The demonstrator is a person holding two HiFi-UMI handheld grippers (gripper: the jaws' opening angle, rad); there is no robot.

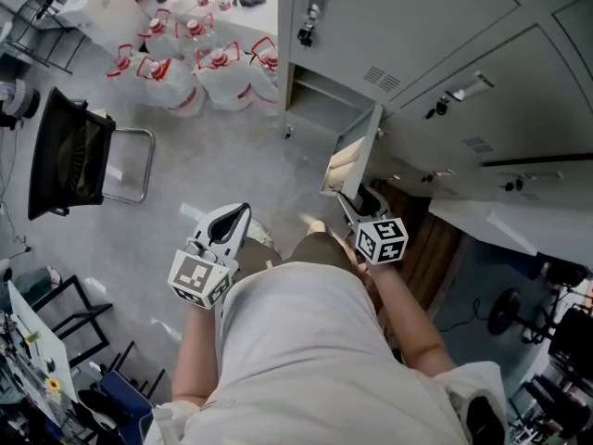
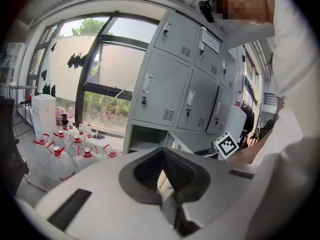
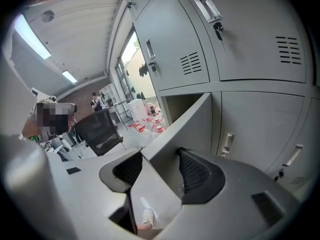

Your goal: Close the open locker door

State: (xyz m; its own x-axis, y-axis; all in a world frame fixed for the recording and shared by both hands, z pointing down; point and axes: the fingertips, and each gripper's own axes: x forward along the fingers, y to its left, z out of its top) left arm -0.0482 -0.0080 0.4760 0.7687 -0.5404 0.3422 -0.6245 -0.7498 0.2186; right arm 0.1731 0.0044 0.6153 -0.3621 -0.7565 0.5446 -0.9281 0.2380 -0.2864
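Observation:
The grey locker bank [image 1: 417, 35] has one low door [image 1: 357, 151] swung out towards me, baring its empty compartment [image 1: 320, 100]. My right gripper [image 1: 357, 200] is at the door's free edge. In the right gripper view the door [image 3: 185, 124] runs between the wide-spread jaws of that gripper [image 3: 160, 169], and I see no firm pinch on it. My left gripper [image 1: 243, 209] hangs over the floor to the left of the door, its fingertips together and nothing in them. The left gripper view shows the gripper [image 2: 167, 184] pointing at the open door [image 2: 177, 144].
Several clear water jugs with red caps [image 1: 208, 68] stand on the floor left of the lockers. A black chair [image 1: 69, 151] is further left. A white tabletop [image 1: 491, 221] juts out below the lockers at the right. Another person stands far off [image 3: 95, 101].

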